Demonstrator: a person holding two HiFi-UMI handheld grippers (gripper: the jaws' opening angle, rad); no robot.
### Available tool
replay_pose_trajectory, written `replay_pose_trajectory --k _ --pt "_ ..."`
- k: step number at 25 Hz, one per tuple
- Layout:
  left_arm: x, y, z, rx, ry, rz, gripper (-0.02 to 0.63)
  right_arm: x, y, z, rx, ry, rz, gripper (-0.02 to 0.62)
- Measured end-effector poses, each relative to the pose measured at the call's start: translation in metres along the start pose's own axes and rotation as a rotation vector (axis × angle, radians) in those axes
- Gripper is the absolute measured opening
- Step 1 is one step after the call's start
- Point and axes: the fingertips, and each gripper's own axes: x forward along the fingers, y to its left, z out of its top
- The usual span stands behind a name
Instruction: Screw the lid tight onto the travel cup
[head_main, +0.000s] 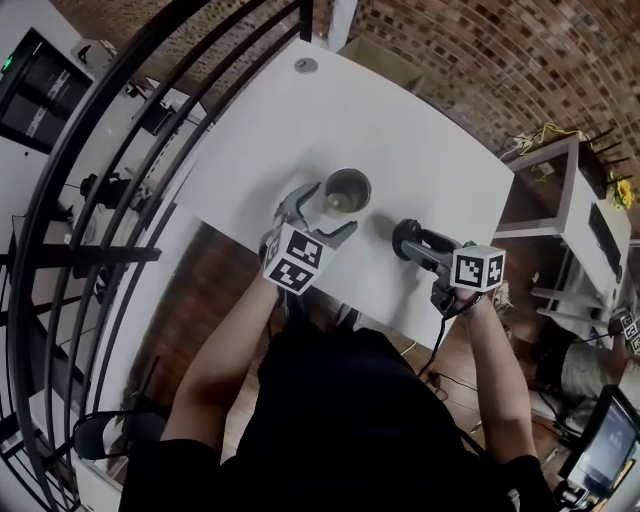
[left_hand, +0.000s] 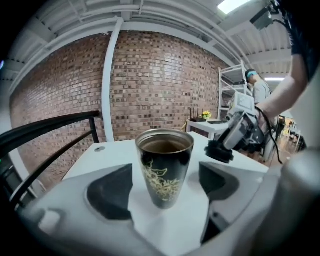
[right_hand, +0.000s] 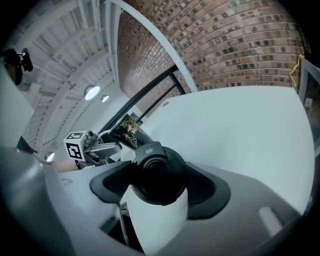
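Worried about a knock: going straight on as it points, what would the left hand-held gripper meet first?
Most likely the lidless black metal travel cup with gold flowers, upright between the left hand-held gripper's open jaws.

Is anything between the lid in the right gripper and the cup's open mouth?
Nothing visible does. The right gripper holds the lid beside the cup, only bare table between them. The left gripper's open jaws flank the cup, leaving its mouth free.
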Motion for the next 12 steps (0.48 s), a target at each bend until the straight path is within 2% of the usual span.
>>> replay_pose_trajectory --k 2,5,7,12 --pt "0.000 0.000 0.000 -0.003 -0.004 -0.012 0.417 -0.012 0.012 0.014 -0.077 -0.058 0.003 0.339" --pt "0.000 -0.001 -0.002 -0.008 -0.008 -0.028 0.417 -0.028 0.036 0.032 -0.299 -0.114 -0.027 0.339" --pt "0.001 -0.001 -0.003 0.001 -0.008 -0.037 0.417 -0.035 0.052 0.040 -0.431 -0.120 -0.044 0.339" --pt "0.013 0.003 -0.004 0.026 -0.018 -0.055 0.417 -0.041 0.092 0.072 -0.628 -0.068 -0.038 0.339"
